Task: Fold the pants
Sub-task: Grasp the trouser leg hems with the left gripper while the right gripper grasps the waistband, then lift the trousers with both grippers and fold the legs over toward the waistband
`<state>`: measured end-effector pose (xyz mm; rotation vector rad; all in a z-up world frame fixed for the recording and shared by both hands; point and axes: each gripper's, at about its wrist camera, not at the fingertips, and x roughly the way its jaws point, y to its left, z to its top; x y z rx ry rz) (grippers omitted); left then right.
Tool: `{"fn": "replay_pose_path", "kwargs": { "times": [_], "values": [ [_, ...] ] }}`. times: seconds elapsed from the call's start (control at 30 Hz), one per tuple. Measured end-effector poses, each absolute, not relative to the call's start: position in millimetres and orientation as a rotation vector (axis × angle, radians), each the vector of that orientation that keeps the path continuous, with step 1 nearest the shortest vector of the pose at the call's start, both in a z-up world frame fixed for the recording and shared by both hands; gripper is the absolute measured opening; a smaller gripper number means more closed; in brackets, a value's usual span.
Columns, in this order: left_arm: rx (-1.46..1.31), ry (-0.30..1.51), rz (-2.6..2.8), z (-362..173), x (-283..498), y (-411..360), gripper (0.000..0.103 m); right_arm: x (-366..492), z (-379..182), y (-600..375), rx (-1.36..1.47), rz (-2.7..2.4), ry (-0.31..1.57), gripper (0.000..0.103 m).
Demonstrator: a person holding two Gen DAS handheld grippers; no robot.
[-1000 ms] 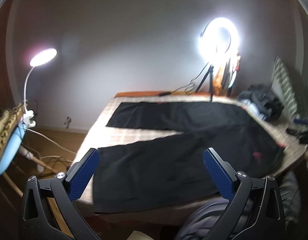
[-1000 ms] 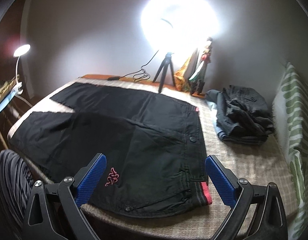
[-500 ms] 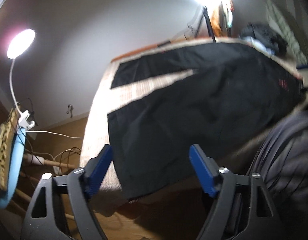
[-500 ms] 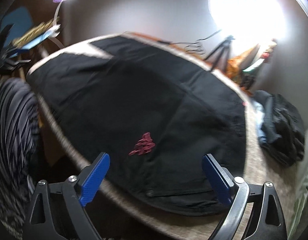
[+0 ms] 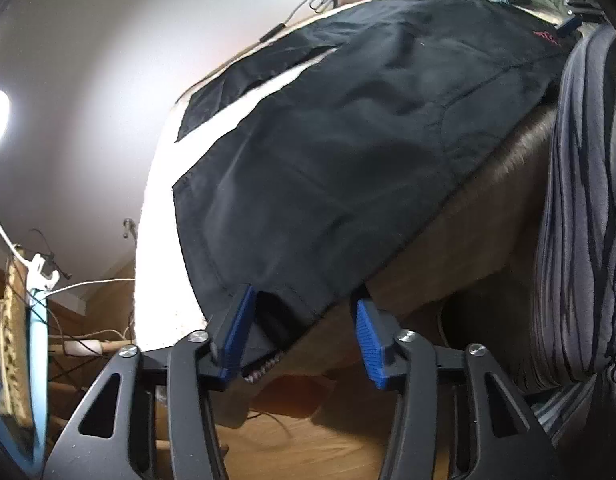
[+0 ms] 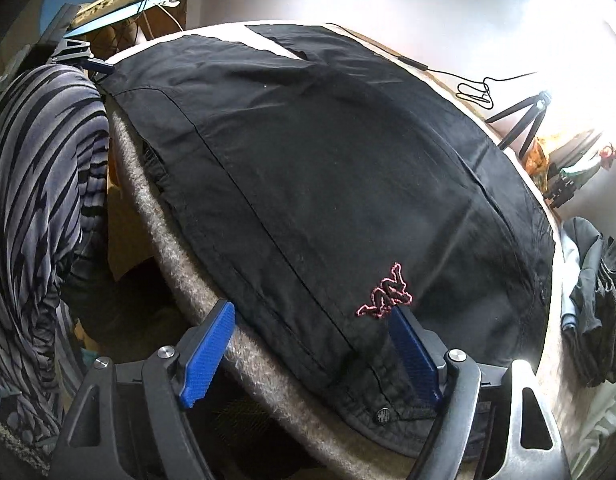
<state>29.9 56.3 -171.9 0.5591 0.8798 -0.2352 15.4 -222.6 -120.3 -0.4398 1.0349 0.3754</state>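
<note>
Black pants lie spread flat on a table, legs apart, with a pink logo near the waist. My left gripper is open, its blue pads straddling the near leg's hem at the table's front edge. My right gripper is open, its pads on either side of the waistband edge by the logo. The pants also fill the right wrist view.
A beige cloth covers the table. A pile of dark folded clothes sits at the right end. A ring light on a tripod and a cable stand at the back. The person's striped clothing is close by.
Both grippers have come down and forward to the table's front edge. The left now straddles the leg hem, the right the waistband. Both have narrowed a little.
</note>
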Motion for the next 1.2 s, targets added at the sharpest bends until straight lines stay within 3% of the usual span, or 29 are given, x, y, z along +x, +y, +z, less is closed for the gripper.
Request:
{"fn": "replay_pose_path", "kwargs": {
  "times": [0.13,0.3,0.63,0.7,0.73,0.77,0.9,1.1,1.17,1.2],
  "values": [
    [0.515,0.892,-0.282,-165.4,29.1,62.8,0.040,12.2,-118.6,-219.1,-0.492,0.360,1.022,0.079],
    [0.472,0.878,-0.334,-155.1,23.6,67.9,0.021,15.2,-117.4,-214.5,-0.512,0.370,1.027,0.073],
    [0.416,0.875,-0.400,-142.6,43.0,75.3,0.010,14.9,-119.7,-202.4,-0.626,0.388,0.999,0.074],
    [0.392,0.879,-0.425,-141.6,48.4,76.8,0.007,18.0,-118.7,-201.0,-0.611,0.428,1.012,0.059],
    [0.390,0.881,-0.435,-141.5,49.4,76.7,0.007,17.0,-118.2,-201.0,-0.599,0.448,1.020,0.038],
    [0.392,0.875,-0.438,-141.3,50.5,76.3,0.006,18.4,-118.2,-200.7,-0.580,0.474,1.034,0.027],
    [0.375,0.850,-0.438,-136.8,54.8,75.9,0.005,19.1,-117.3,-198.1,-0.597,0.464,1.010,0.019],
    [0.340,0.834,-0.437,-132.6,64.3,78.4,0.005,24.2,-113.9,-201.9,-0.546,0.483,1.030,0.019],
    [0.338,0.834,-0.436,-133.6,66.8,77.8,0.005,22.1,-117.5,-198.8,-0.570,0.504,1.041,0.037],
    [0.338,0.832,-0.435,-134.1,67.7,77.4,0.004,19.1,-119.6,-196.0,-0.600,0.492,1.027,0.041]
  ]
}}
